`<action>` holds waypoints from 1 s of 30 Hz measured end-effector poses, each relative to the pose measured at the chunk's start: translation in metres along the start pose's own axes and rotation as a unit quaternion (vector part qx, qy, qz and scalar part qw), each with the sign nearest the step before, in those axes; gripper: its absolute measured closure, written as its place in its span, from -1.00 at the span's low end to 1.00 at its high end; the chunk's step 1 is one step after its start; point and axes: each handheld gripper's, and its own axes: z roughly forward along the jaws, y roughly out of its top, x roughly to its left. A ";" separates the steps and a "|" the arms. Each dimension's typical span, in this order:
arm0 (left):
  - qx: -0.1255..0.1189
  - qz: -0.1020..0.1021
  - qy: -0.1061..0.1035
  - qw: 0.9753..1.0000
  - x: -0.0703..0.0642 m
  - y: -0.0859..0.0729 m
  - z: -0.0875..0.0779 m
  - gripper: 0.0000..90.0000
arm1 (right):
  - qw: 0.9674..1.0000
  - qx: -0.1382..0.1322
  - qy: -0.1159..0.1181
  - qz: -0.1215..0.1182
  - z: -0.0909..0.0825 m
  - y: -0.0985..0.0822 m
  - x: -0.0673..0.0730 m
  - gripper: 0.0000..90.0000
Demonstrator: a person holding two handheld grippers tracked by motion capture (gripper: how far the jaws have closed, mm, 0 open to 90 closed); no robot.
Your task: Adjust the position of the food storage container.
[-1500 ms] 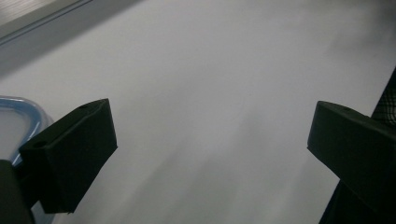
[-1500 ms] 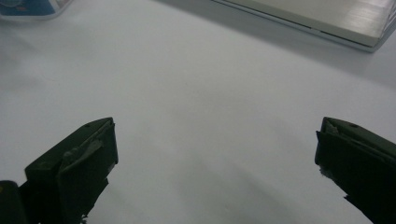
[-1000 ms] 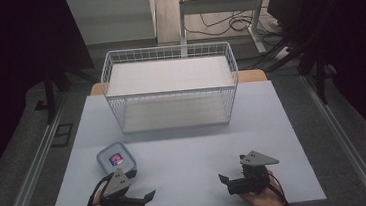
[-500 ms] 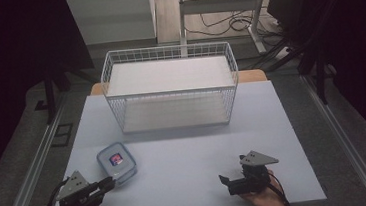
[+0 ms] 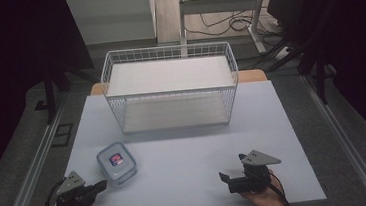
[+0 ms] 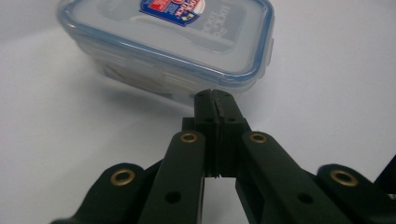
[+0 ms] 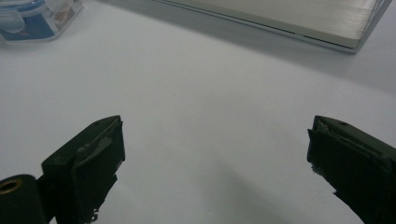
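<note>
A clear plastic container with a blue-rimmed lid and a red and blue label lies on the white table at the front left. My left gripper rests near the front left corner and points at the container's near corner. In the left gripper view its jaws are pressed together with nothing between them, just short of the container. My right gripper sits at the front right, open. Its jaws have just been closing a little, with only bare table between them.
A white wire basket with a pale board in its bottom stands across the back of the table. The right gripper view has its base at the top and the container at the top left. Dark floor surrounds the table.
My left gripper has drawn back to the left, away from the container's front side, and its jaws have gone from wide open to shut. The right hand and the container have stayed put.
</note>
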 end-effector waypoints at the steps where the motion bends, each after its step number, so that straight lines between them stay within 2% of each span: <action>1: 0.001 0.005 0.002 1.000 -0.002 0.001 0.002 1.00 | 1.000 0.004 0.000 0.002 0.001 0.000 0.000 -0.90; 6: -0.004 0.009 -0.022 1.000 -0.006 0.007 0.010 1.00 | 1.000 0.007 0.007 0.007 0.003 0.000 0.001 -0.89; 10: -0.003 0.016 -0.029 0.999 -0.012 0.014 0.019 1.00 | 1.000 0.012 0.009 0.004 0.004 -0.001 0.003 -0.88; 16: -0.002 0.011 -0.058 0.998 -0.016 0.029 0.037 1.00 | 1.000 0.020 0.009 -0.001 0.007 -0.001 0.006 -0.87; 18: -0.004 0.010 -0.059 0.998 -0.017 0.032 0.038 1.00 | 1.000 0.023 0.008 -0.004 0.007 0.000 0.007 -0.86; 21: -0.031 0.005 -0.045 0.999 -0.013 0.034 0.028 1.00 | 1.000 0.025 0.009 -0.004 0.008 -0.001 0.006 -0.84; 24: -0.058 -0.003 -0.011 0.998 -0.004 0.036 0.017 1.00 | 1.000 0.027 0.011 -0.001 0.008 -0.001 0.004 -0.82; 27: -0.087 -0.026 0.037 0.995 0.013 0.038 0.012 1.00 | 0.999 0.031 0.016 0.003 0.009 -0.002 0.004 -0.80; 30: -0.089 -0.040 0.086 0.992 0.032 0.041 0.016 1.00 | 0.999 0.036 0.019 0.001 0.010 -0.002 0.005 -0.78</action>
